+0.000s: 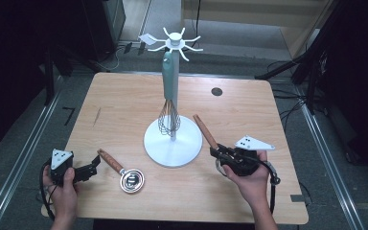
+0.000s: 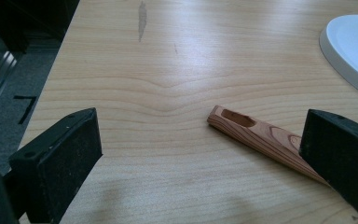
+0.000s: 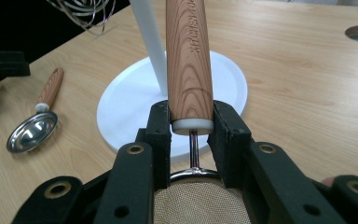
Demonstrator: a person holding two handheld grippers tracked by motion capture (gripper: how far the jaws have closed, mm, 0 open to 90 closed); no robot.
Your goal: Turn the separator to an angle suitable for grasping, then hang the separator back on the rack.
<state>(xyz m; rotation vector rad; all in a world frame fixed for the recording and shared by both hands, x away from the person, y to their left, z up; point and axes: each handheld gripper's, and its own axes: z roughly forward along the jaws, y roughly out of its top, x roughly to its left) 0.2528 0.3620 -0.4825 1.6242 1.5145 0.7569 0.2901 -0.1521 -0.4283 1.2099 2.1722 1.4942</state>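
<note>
Strainer handle between right gripper pads.

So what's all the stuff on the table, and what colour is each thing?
Utensil stand: one, white, table middle, hooks on top.
Whisk: one, teal handle with wire loops, hanging on the stand.
Measuring spoon: one, wooden handle with shiny metal bowl, lying front left.
Strainer: one, wooden handle with mesh, gripped in the right claw.
Table: one, light wood, with a round hole at the back right.
Left claw: one, black, open, by the spoon handle.
Right claw: one, black, shut on the strainer.
Hands: two, at the near edge.
</note>
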